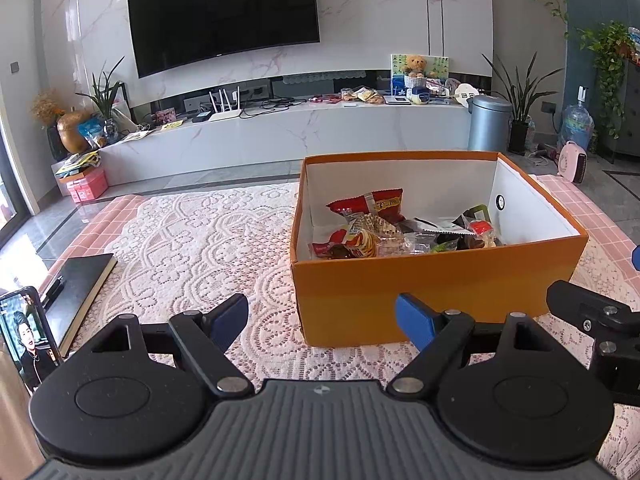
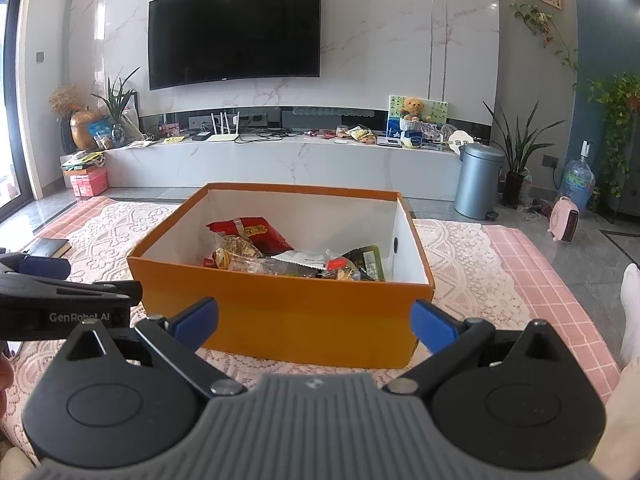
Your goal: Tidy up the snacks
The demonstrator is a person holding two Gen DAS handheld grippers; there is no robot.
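Left gripper (image 1: 321,320): both blue-padded fingers spread wide, nothing between them; it hovers over the lace cloth, just short of the orange box's near wall.
Right gripper (image 2: 315,325): fingers likewise spread apart and empty, aimed at the near wall of the same box; its black frame also shows at the right edge of the left wrist view.
Orange box (image 1: 436,292): open-topped cardboard with white inner walls, standing on the cloth; in the left wrist view it sits ahead and to the right, in the right wrist view almost straight ahead.
Snacks (image 1: 404,232): a heap of wrapped packets lying on the box floor, all inside the walls.
Red packet (image 2: 250,234): the biggest wrapper, lying toward the back left of the heap, partly propped on the others.
Dark green packet (image 2: 370,262): at the right end of the heap, near the right inner wall.
Lace cloth (image 1: 208,236): white lace spread over a pink checked cover, under the box and both grippers.
Black notebook (image 1: 78,288): flat on the cloth, well to the left of the box.
Phone (image 1: 26,340): propped upright at the far left, screen lit, just beside the notebook.
Television (image 2: 236,30): dark screen on the marble wall beyond.
Grey bin (image 2: 478,180): on the floor right of the long white cabinet.
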